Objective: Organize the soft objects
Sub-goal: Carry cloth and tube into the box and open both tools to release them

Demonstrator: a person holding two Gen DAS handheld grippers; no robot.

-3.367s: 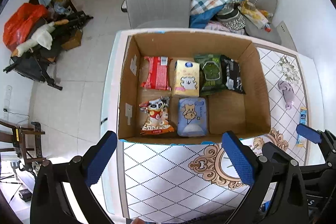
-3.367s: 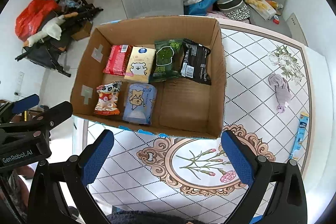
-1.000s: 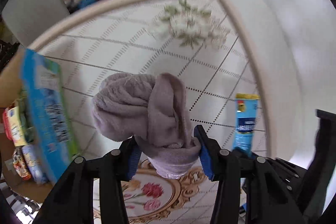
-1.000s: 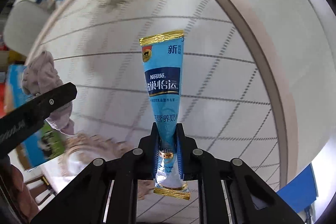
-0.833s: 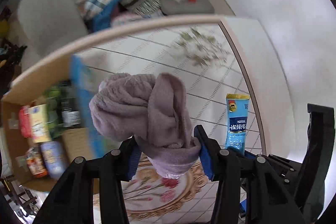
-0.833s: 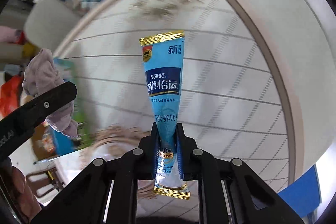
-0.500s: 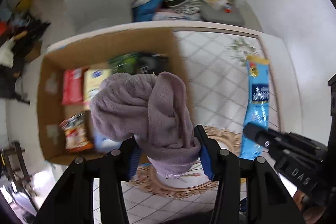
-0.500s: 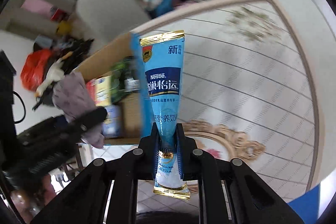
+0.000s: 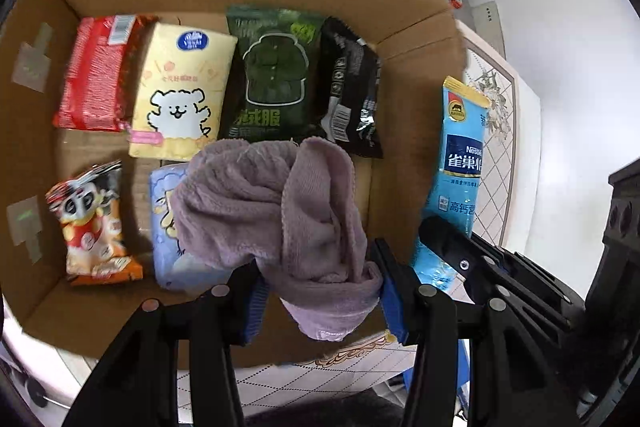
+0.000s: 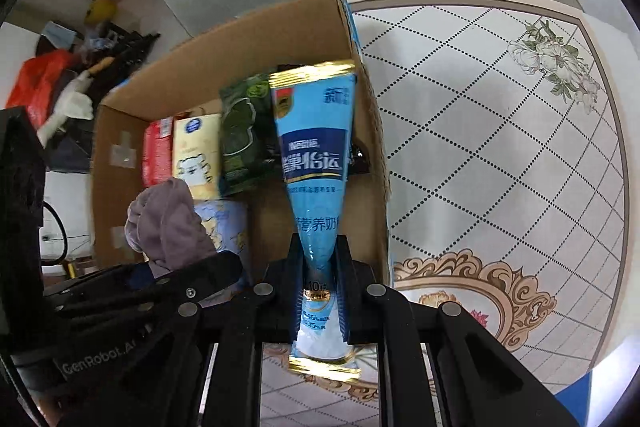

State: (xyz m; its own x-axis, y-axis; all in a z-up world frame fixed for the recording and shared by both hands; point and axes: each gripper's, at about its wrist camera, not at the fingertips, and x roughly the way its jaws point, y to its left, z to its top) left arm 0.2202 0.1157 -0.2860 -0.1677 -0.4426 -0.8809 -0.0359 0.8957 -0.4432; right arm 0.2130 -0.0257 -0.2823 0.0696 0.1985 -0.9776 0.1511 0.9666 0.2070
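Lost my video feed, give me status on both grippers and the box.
Left gripper shut on purple cloth. Right gripper shut on blue packet. Both over cardboard box; bare floor near right wall.

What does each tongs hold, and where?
Left tongs pinch the purple cloth at its lower bunched end; right tongs clamp the blue Nestle sachet near its bottom.

The blue sachet [image 10: 313,163] reads "Nestlé" on its dark band with "雀巢怡运" beneath; near its top right corner stands "新", lower down "营养奶", and between the right tongs [image 10: 318,301] a gold "10" and a partly blurred "35%". In the left view the sachet [image 9: 460,163] also shows "高钙营". The left tongs' [image 10: 132,307] body carries "GenRobot.AI". The green pack [image 9: 272,75] reads "绒服". The yellow pack's [image 9: 180,91] blue logo is too blurred to read.
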